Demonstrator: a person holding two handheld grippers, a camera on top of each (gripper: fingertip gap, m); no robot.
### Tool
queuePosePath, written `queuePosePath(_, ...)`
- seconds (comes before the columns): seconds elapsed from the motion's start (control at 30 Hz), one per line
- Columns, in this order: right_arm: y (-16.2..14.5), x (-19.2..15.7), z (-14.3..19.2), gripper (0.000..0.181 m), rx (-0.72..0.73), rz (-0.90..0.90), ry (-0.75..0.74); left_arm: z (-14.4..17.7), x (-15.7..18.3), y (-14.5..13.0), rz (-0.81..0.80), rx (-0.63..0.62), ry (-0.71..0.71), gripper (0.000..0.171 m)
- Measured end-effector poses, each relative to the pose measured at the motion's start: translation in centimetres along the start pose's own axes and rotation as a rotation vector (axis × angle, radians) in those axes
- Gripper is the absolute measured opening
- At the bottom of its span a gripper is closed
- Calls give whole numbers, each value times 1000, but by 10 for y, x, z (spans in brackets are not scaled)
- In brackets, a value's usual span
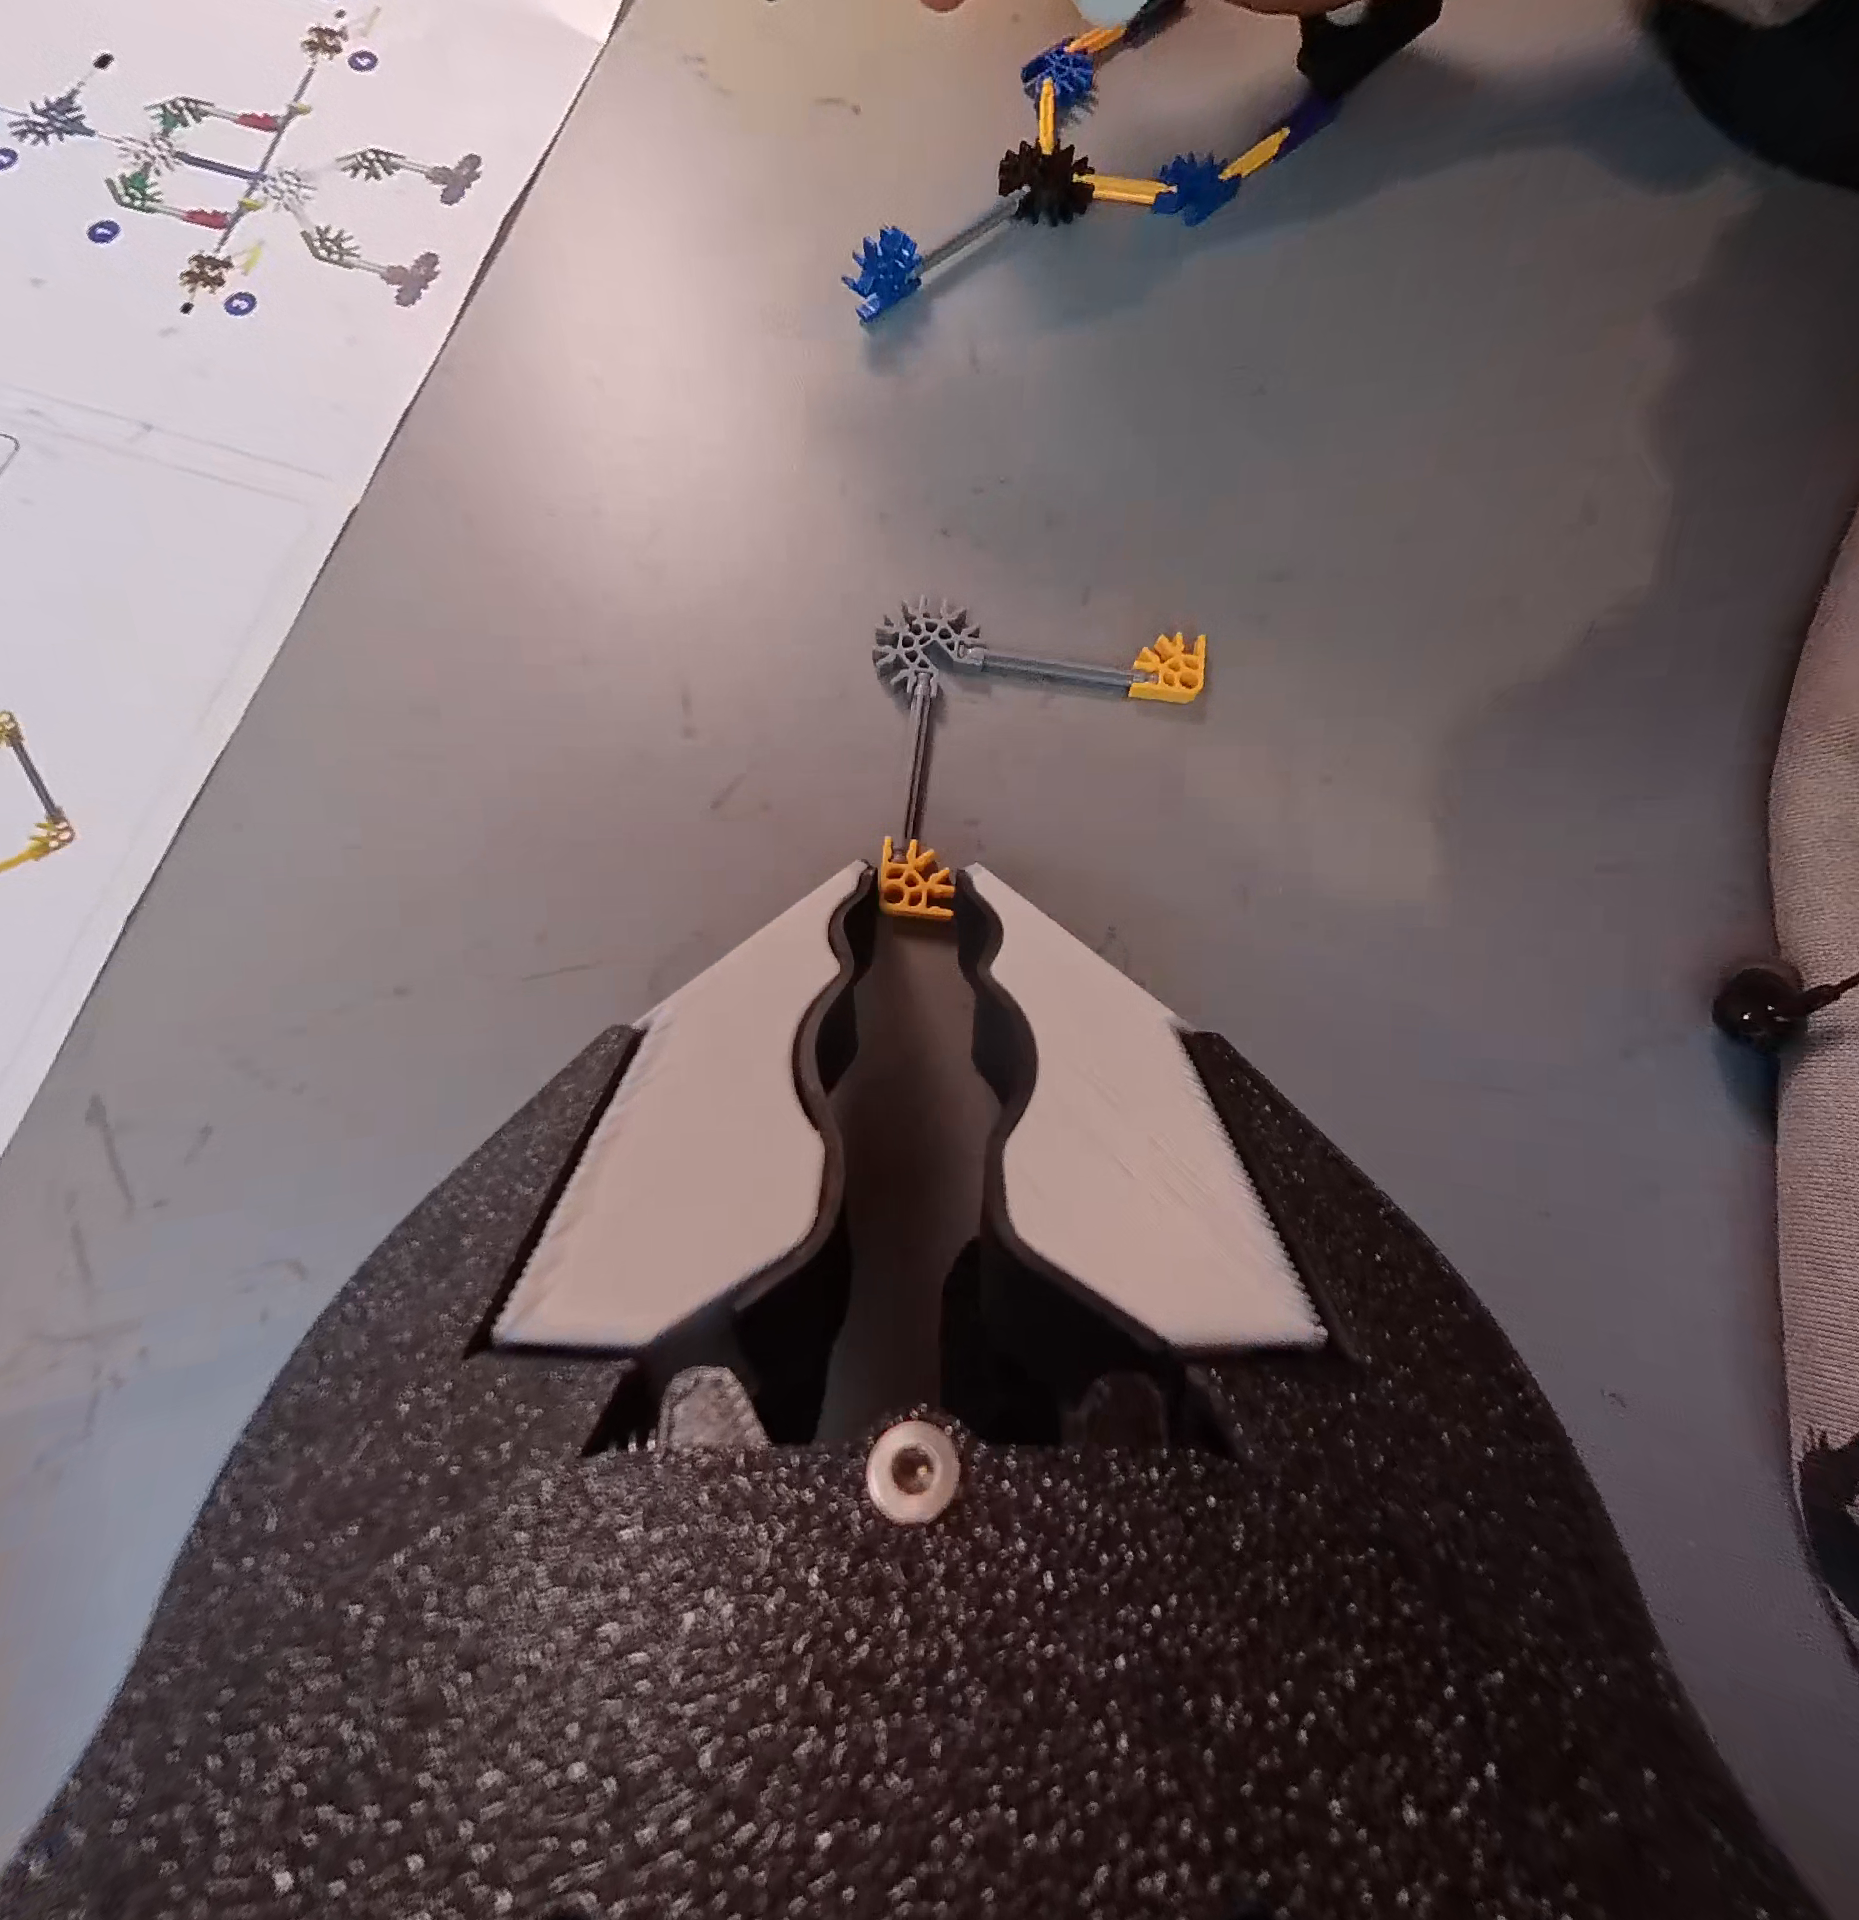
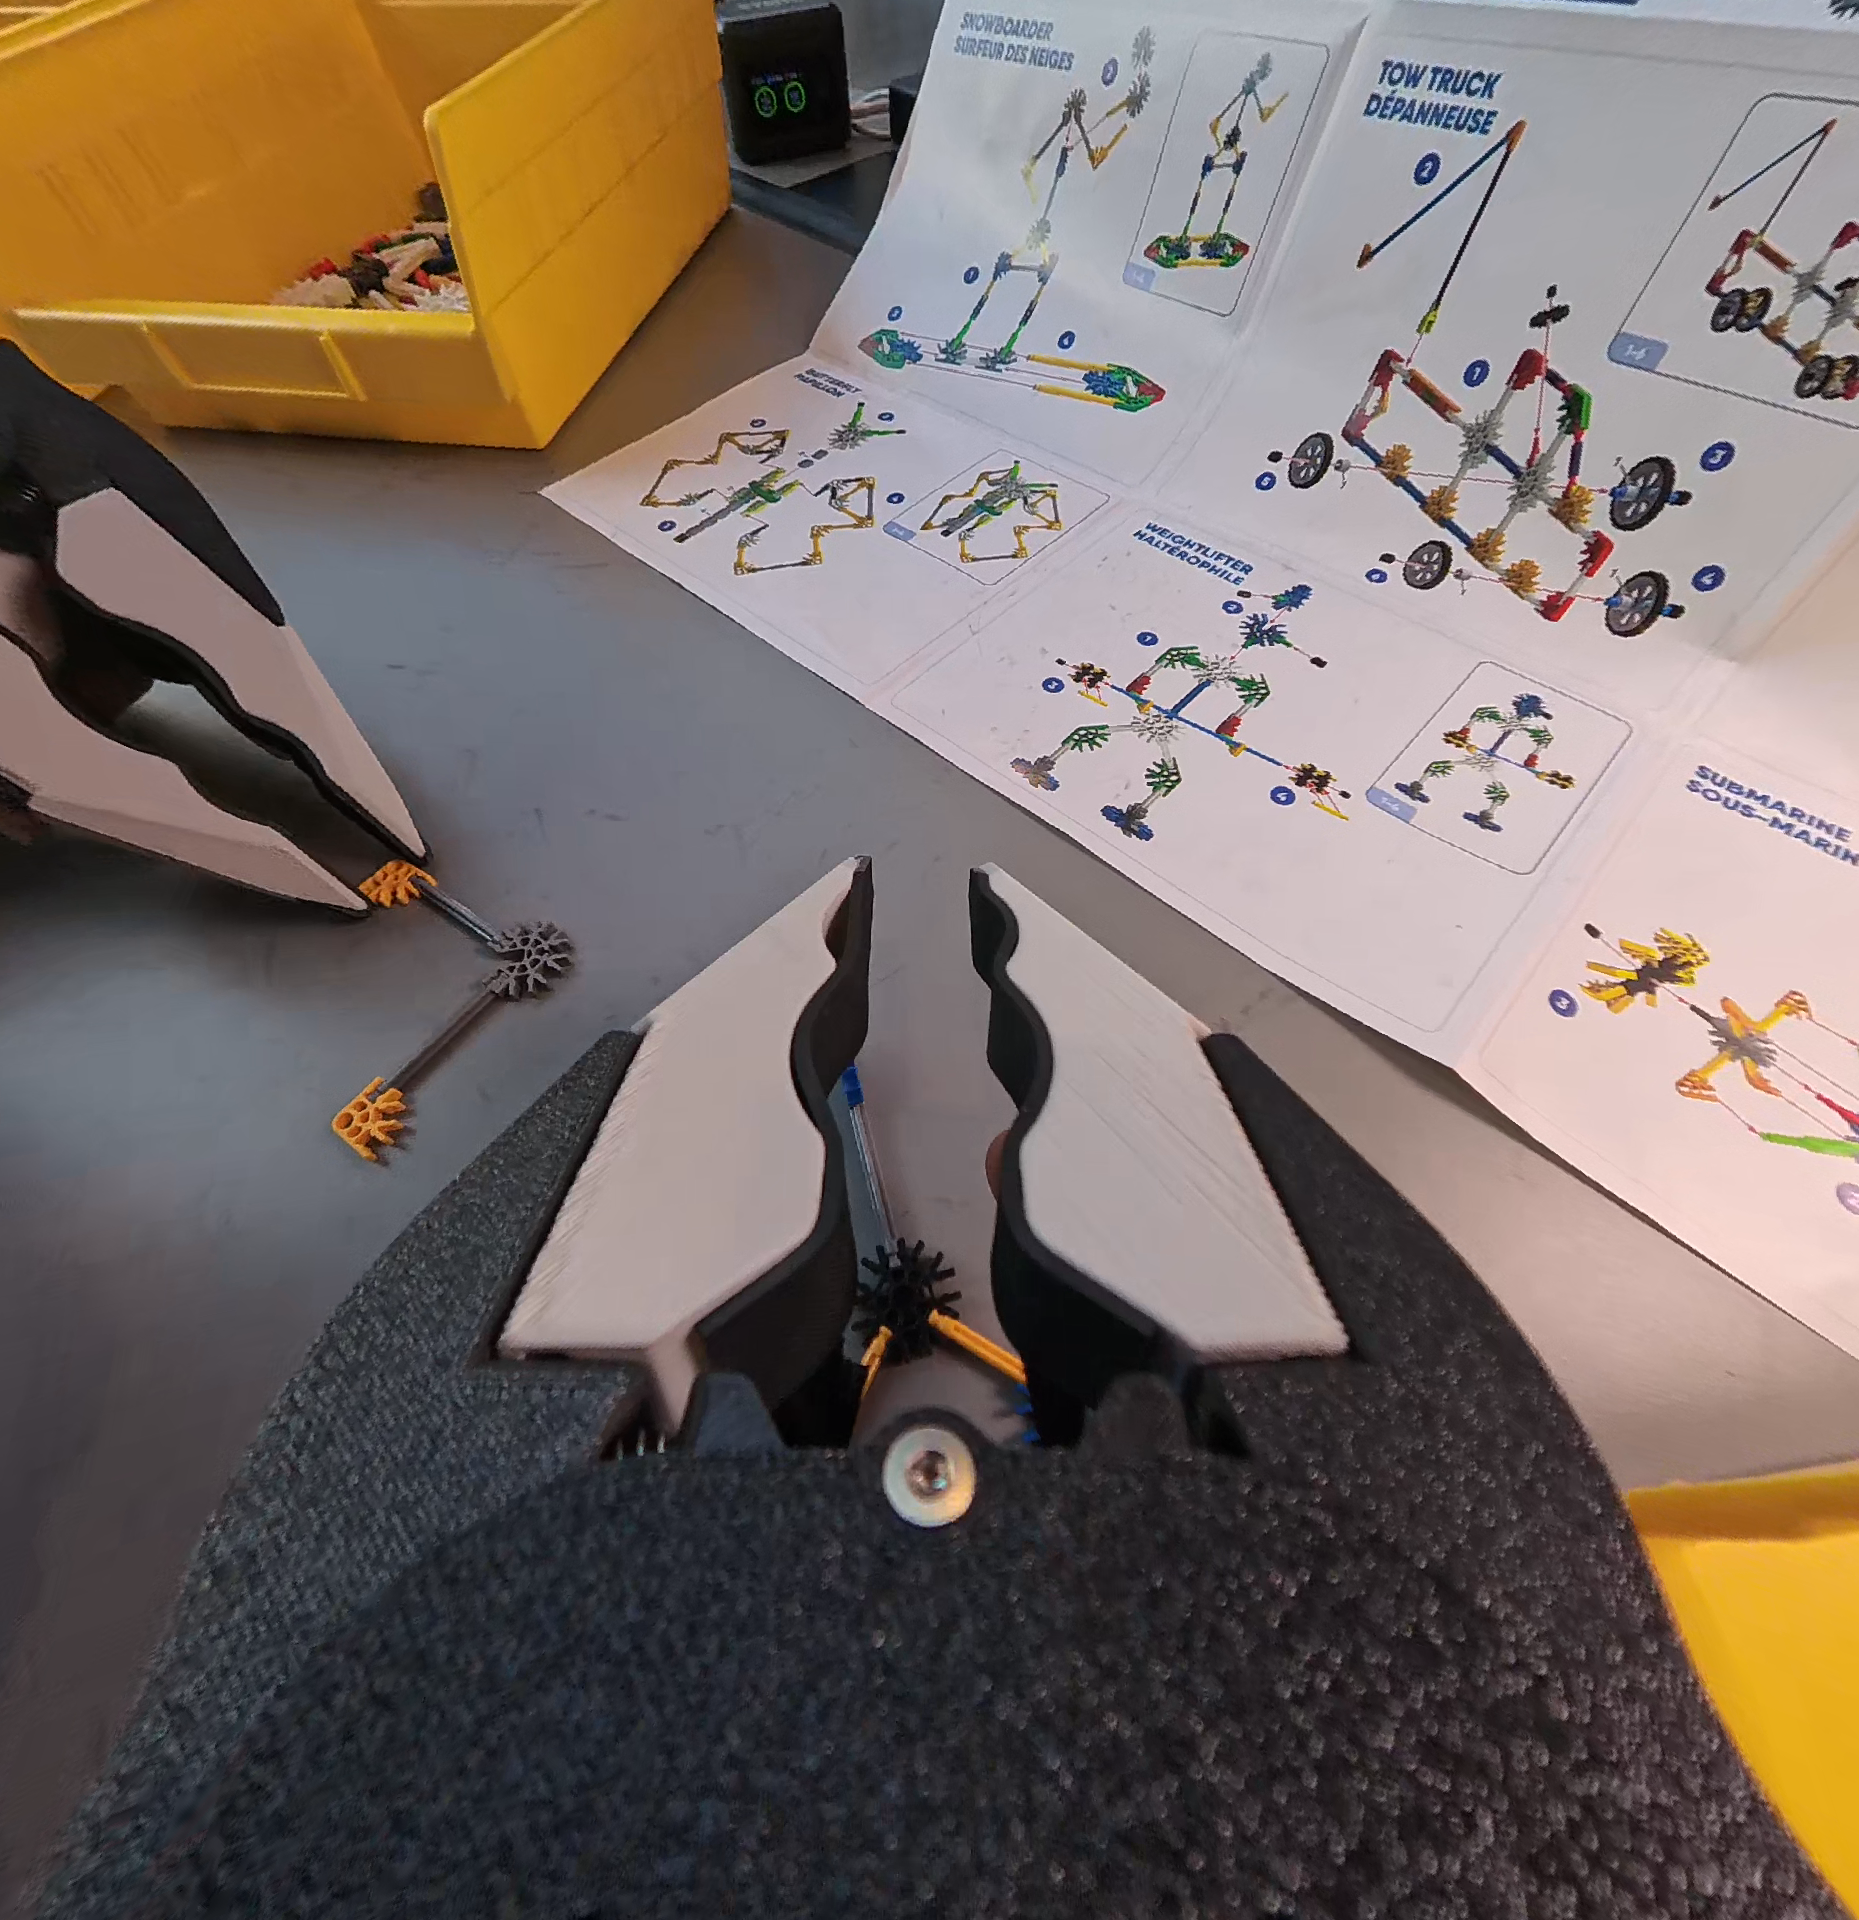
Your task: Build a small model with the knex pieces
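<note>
- A yellow plastic bin (image 2: pixel 551 239) stands on the grey surface (image 2: pixel 634 644), at the far left beyond the instruction sheet (image 2: pixel 1320 582). It holds a heap of mixed construction-toy pieces (image 2: pixel 385 265); the single pieces are too small to tell apart.
- A second yellow container (image 2: pixel 1777 1662) is cut off at the right wrist view's lower right edge, so its contents cannot be seen.
- The left hand-held gripper (image 1: pixel 917 883) lies low over the surface, with its fingertips clamped on an orange corner connector (image 1: pixel 914 881).
- That connector ends a small grey rod assembly (image 1: pixel 966 665) lying flat: a rod runs from it to a grey round connector (image 1: pixel 925 642), and a second rod leads off to another orange corner connector (image 1: pixel 1172 667). The assembly sits just beside the instruction sheet's near edge.
- The right hand-held gripper (image 2: pixel 920 883) hovers near the grey assembly with its fingers apart and nothing between the tips.
- Beneath it, seen through the gap, lies a blue, black and yellow rod assembly (image 2: pixel 904 1299), largely hidden by the fingers. In the left wrist view the same assembly (image 1: pixel 1050 177) lies farther away than the grey one, its far end cut off by the frame.
- A small dark device with a lit screen (image 2: pixel 785 88) stands behind the bin, partly hidden by the sheet.
- At the left wrist view's right edge a grey fabric (image 1: pixel 1829 935) and a dark bead on a cord (image 1: pixel 1758 1010) are only partly visible.
</note>
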State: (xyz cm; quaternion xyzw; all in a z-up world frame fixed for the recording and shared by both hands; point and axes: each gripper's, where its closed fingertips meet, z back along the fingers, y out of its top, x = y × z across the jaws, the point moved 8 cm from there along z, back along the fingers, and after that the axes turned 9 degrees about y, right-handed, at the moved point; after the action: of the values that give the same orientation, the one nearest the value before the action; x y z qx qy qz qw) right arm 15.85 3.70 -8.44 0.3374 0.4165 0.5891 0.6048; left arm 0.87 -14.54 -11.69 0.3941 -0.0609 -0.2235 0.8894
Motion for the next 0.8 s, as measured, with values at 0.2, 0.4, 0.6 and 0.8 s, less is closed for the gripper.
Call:
queuePosePath(0.2, 1, 1, 1, 17, 9, -8, -3, 0, -6, -1, 35, -3, 40, 14)
queuePosePath(0.4, 4, 0, 4, 17, 21, 8, -14, 6, -33, -5, 209, -7, 190, 14)
queuePosePath(0.6, 20, -4, 14, 20, 98, -31, 42, 13, -17, 4, 215, 68, -18, 23)
queuePosePath(0.8, 79, 41, 104, 24, 210, 10, -177, 17, -17, 13, 275, 194, -151, 25)
